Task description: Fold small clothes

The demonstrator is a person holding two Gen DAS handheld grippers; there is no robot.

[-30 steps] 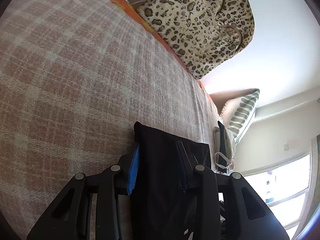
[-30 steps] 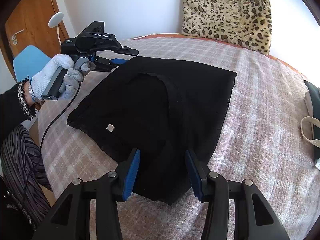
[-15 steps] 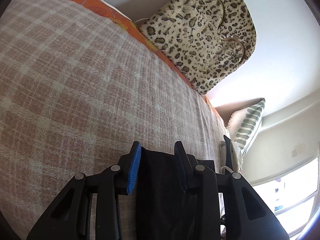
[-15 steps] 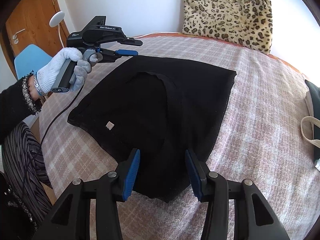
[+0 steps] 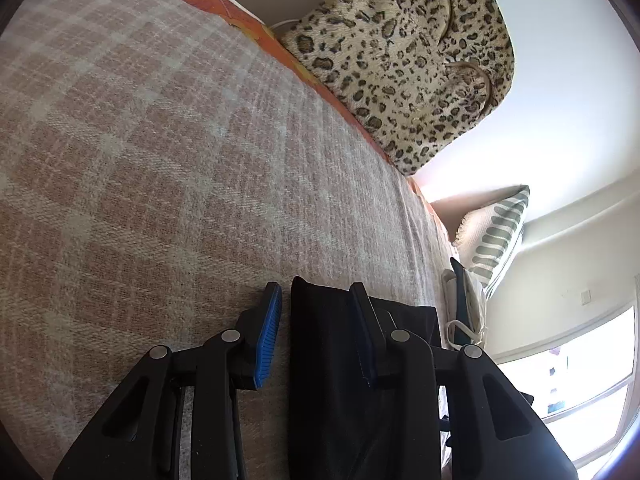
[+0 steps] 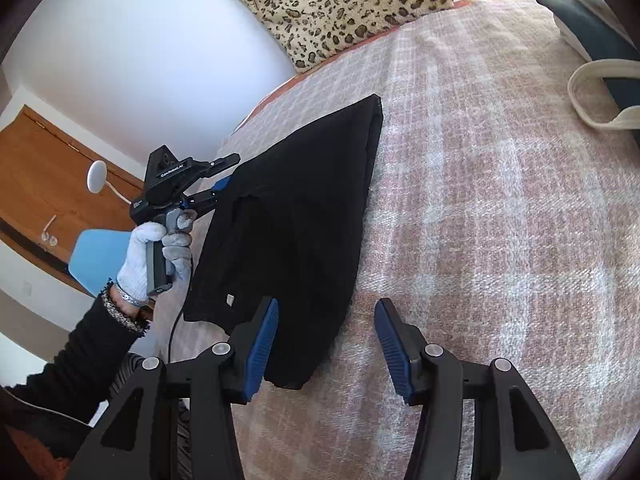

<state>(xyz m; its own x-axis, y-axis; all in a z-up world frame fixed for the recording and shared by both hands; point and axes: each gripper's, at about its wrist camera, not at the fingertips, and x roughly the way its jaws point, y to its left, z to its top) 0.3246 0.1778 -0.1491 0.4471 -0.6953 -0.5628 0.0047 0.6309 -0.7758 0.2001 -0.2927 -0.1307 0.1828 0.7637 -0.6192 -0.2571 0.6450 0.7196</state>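
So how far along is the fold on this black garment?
One fold looks done: the black garment lies doubled on the plaid blanket. In hand: nothing gripped; the right gripper has just been opening, the near corner loose between its fingers; the left gripper sits open at the far edge. Further folds remain.

A black garment [image 6: 296,216] lies on a pink-and-cream checked blanket [image 6: 480,200], beside a leopard-spotted tan cushion [image 6: 336,4], a green-striped cream pillow [image 5: 496,236], a blue chair [image 6: 94,256] and a white glove [image 6: 140,256].
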